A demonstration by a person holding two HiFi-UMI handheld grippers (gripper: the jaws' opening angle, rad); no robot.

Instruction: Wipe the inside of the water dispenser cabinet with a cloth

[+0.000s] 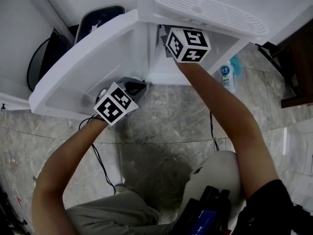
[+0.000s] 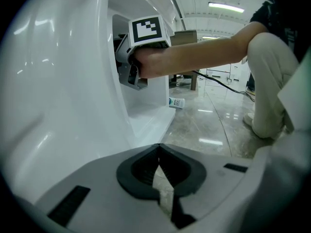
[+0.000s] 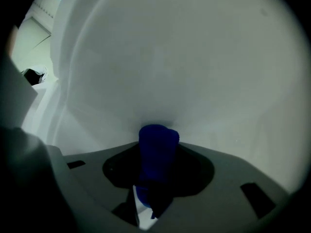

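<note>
The white water dispenser's cabinet door (image 1: pixel 83 67) stands swung open to the left. My right gripper (image 3: pixel 158 147) reaches into the cabinet opening (image 2: pixel 117 52) and is shut on a folded blue cloth (image 3: pixel 155 164). The cloth's end pokes out past the jaws, close against the white inner wall (image 3: pixel 194 72). From the head view only this gripper's marker cube (image 1: pixel 188 44) shows, with the jaws hidden inside. My left gripper (image 2: pixel 159 147) hangs beside the door's lower edge (image 1: pixel 139 84), shut with nothing between its jaws.
A small plastic bottle (image 1: pixel 225 77) stands on the marble floor right of the dispenser. The drip tray (image 1: pixel 210 11) juts out above the opening. A black bin (image 1: pixel 100 18) sits behind the door, a cable (image 1: pixel 100 165) trails on the floor, and dark furniture (image 1: pixel 298 67) stands at right.
</note>
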